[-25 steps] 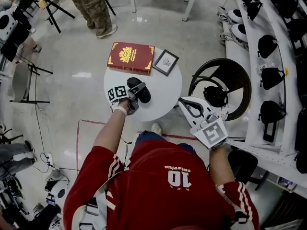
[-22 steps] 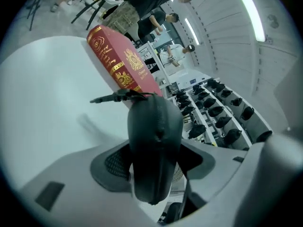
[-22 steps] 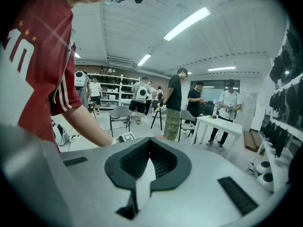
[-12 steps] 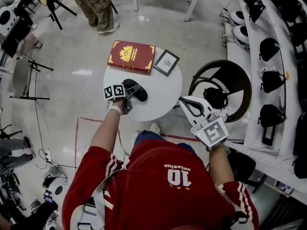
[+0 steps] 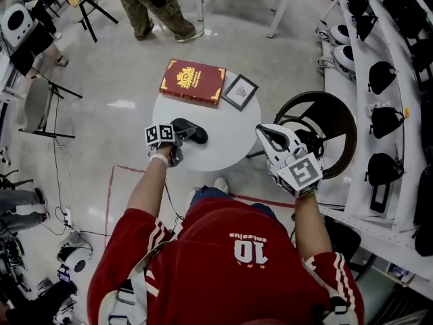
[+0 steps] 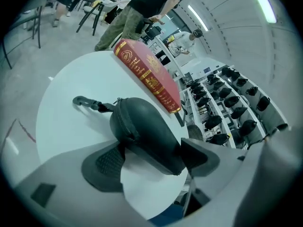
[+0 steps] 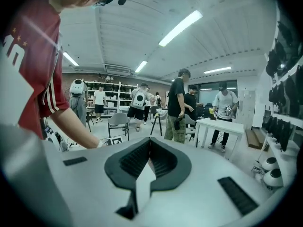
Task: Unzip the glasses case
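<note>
Positioning to brace: the left tool point(image 5: 181, 137), jaws just spread, straddles the glasses case point(image 6: 147, 131) end without pinching it. Next, clamp there. The right tool point(image 7: 149, 157), pressed together and empty, must then reach the zipper point(image 6: 124, 129).

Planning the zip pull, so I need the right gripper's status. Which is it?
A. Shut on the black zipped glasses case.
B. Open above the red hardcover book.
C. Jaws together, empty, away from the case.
C: in the right gripper view, the right gripper has its jaws together with nothing between them. The head view shows it held by the edge of the round white table, apart from the black zipped glasses case.
</note>
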A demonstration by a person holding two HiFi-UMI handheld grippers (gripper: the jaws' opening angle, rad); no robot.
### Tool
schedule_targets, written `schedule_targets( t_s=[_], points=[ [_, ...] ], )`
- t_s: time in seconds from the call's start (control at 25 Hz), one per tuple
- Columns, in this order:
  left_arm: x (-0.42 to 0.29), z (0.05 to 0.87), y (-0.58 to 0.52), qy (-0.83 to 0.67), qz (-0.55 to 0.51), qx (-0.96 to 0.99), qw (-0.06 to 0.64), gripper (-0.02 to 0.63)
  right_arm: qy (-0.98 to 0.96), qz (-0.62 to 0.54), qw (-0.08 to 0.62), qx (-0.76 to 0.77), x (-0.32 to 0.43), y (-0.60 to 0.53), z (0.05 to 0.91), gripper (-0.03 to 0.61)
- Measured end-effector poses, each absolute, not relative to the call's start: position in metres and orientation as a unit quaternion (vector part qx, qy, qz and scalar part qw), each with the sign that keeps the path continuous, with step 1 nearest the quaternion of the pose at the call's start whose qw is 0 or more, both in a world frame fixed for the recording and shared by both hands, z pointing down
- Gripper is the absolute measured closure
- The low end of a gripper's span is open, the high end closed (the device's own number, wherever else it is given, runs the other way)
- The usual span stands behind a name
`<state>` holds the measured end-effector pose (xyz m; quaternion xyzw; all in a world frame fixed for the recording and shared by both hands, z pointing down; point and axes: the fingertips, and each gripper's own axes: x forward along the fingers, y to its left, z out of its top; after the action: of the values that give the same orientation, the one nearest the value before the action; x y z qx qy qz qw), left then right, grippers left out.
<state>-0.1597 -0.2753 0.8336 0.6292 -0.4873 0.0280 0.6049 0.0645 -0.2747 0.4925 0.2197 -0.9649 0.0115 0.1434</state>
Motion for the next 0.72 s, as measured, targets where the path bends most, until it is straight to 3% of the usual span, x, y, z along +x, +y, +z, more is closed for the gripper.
schedule_targets(
  t_s=[0.28, 0.72],
  points=[
    [-0.160, 0.837, -0.242, -0.459, 0.064, 0.621, 0.632, 0.253, -0.967, 0.033, 0.120, 0.224, 0.067, -0.285, 0.504, 0.563],
    [-0.179, 0.810, -0.213, -0.493, 0.046, 0.624, 0.604, 0.252, -0.966, 0.045, 0.115, 0.225, 0.044, -0.296, 0.517, 0.563]
  ],
)
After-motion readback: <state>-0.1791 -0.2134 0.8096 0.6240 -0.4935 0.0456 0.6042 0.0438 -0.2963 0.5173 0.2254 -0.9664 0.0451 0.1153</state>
